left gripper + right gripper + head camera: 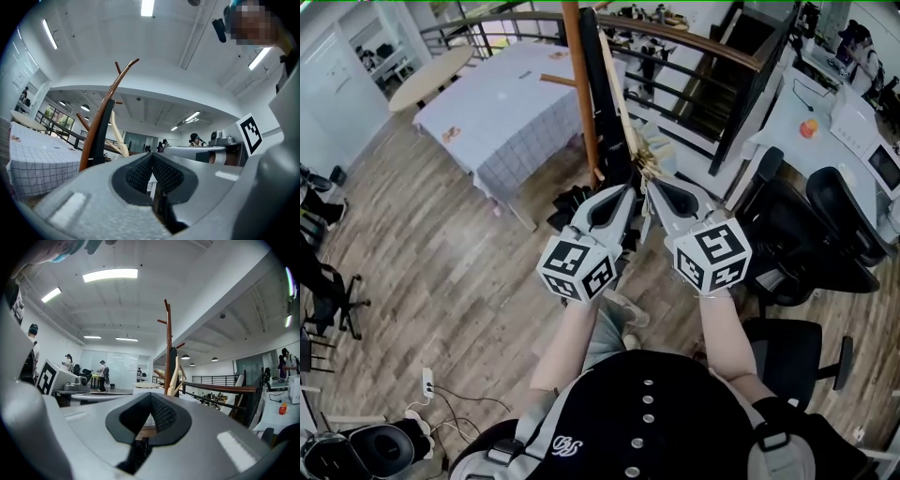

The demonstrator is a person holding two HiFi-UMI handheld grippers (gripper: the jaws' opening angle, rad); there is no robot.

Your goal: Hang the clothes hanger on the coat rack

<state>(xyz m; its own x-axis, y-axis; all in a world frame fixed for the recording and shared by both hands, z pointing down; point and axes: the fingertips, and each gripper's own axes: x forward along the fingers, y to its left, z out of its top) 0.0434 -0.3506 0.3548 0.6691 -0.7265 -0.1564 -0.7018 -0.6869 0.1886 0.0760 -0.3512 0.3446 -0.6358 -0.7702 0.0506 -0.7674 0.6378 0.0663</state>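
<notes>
Coat rack (581, 94) ahead (table (502, 122) beside it)

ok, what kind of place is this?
Likely an open-plan office or lab: office chairs, a white desk with equipment on it, and long ceiling lights.
</notes>
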